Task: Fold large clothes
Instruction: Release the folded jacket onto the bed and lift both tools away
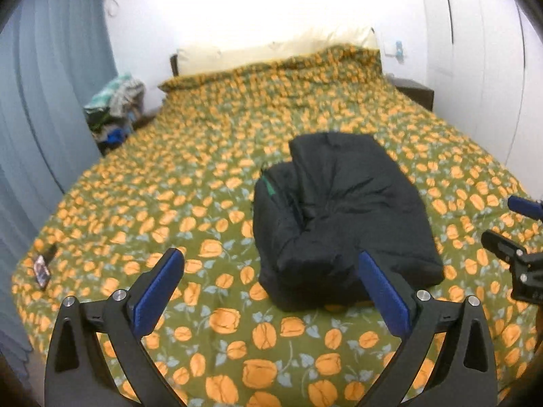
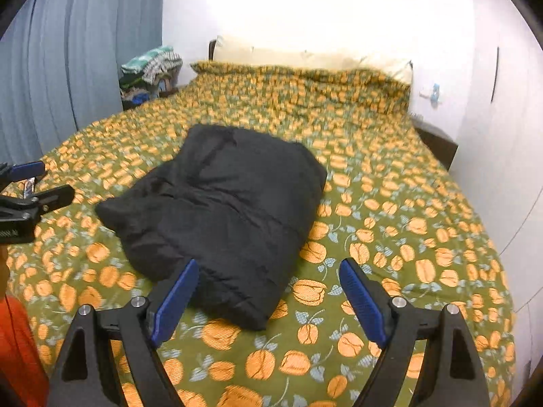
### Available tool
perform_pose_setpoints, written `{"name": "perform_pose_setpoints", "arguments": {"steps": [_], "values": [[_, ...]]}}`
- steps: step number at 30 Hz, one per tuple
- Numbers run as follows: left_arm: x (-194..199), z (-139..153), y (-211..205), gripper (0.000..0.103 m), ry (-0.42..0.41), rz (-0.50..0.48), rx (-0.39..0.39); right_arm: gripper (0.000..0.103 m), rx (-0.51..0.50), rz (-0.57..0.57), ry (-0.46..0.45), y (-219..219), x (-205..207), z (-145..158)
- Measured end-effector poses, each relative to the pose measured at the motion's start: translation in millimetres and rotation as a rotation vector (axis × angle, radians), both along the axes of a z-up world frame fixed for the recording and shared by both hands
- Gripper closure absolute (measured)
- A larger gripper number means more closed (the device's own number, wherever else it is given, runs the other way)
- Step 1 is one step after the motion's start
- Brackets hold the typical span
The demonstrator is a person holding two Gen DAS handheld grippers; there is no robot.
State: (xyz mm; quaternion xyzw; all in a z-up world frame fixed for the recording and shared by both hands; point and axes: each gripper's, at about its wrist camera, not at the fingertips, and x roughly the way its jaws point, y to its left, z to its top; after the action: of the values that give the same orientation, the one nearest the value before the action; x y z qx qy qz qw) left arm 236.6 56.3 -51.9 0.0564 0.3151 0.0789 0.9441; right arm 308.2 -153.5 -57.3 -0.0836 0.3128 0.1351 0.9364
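Jacket [image 1: 342,217] lies folded into a compact bundle on the bed [image 1: 169,186]; left claw [image 1: 271,281] and right claw [image 2: 269,288] hover near, both spread apart, empty.

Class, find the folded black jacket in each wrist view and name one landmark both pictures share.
Left wrist view: the black jacket lies right of centre on the floral bedspread.
Right wrist view: the black jacket lies left of centre.
Shared landmark: the cream pillows at the bed's head.
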Motion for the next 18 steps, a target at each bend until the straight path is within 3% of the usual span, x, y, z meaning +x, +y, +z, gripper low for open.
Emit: {"name": "perform_pose_setpoints", "arguments": {"steps": [4, 12, 18], "values": [[-16.8, 15.6, -8.0, 0.001, -0.041, 0.000, -0.002, 0.016, 0.011, -0.003, -0.048, -2.1, -27.3, 20.1], [-38.4, 32.1, -26.6, 0.000, -0.099, 0.015, 0.025, 0.016, 0.033, -0.051, -0.027, -9.6, -62.1, 29.5], [-41.2, 32.1, -27.1, 0.000, -0.081, 0.040, 0.022, 0.016, 0.036, -0.093, -0.012, -10.6, -78.4, 34.6]]}}
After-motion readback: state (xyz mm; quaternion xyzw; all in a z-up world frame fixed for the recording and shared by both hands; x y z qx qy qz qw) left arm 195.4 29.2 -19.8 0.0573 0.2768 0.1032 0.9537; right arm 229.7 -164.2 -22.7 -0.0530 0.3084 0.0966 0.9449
